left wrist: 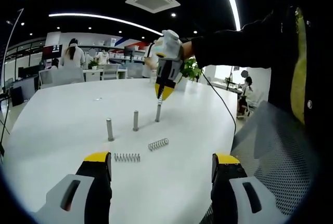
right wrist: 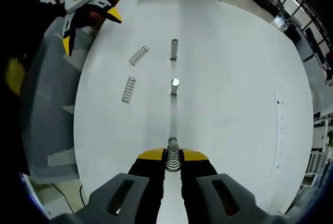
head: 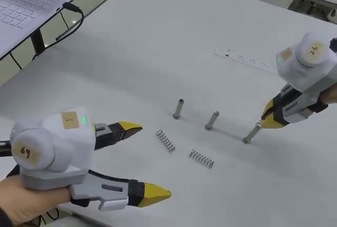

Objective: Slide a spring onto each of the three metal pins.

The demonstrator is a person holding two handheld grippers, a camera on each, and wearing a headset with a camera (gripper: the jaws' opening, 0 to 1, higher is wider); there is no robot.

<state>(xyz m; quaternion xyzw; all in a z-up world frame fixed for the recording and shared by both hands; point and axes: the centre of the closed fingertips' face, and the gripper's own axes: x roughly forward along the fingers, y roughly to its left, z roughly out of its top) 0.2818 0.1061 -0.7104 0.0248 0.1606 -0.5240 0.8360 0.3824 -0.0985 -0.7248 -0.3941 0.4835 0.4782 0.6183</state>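
1. The step in hand, as I judge it, is threading the 1st spring. The white-bodied, yellow-tipped right gripper (right wrist: pixel 173 155) pinches a small coiled steel spring (right wrist: pixel 173 162) between its tips, directly over the rightmost pin (head: pixel 251 133), a short upright grey metal cylinder.
2. To do it well, line the coil's bore up with the pin's axis, then lower straight along it. A tilt would likely catch a turn of wire on the pin's rim.
3. Whether the spring's end already sits over the pin top I cannot tell; the 2 meet right at the jaw tips.
4. Grip lightly, since a hard squeeze could flatten the coil and narrow its bore. Let go only once several turns are over the pin, so the spring drops down it rather than jumping away.
5. The matching left gripper (head: pixel 145 159) hovers at the near left of the white table (head: pixel 158 37), jaws spread wide and holding nothing — free to go for the next spring.
6. The 3 pins stand upright in a row across the table; the left pin (head: pixel 179 108) and the middle pin (head: pixel 212 120) are bare.
7. 2 loose springs of thin bright wire lie on their sides just near of those pins: one (head: pixel 165 140) towards the left pin, the other (head: pixel 201 158) towards the middle — apart from each other, touching nothing.
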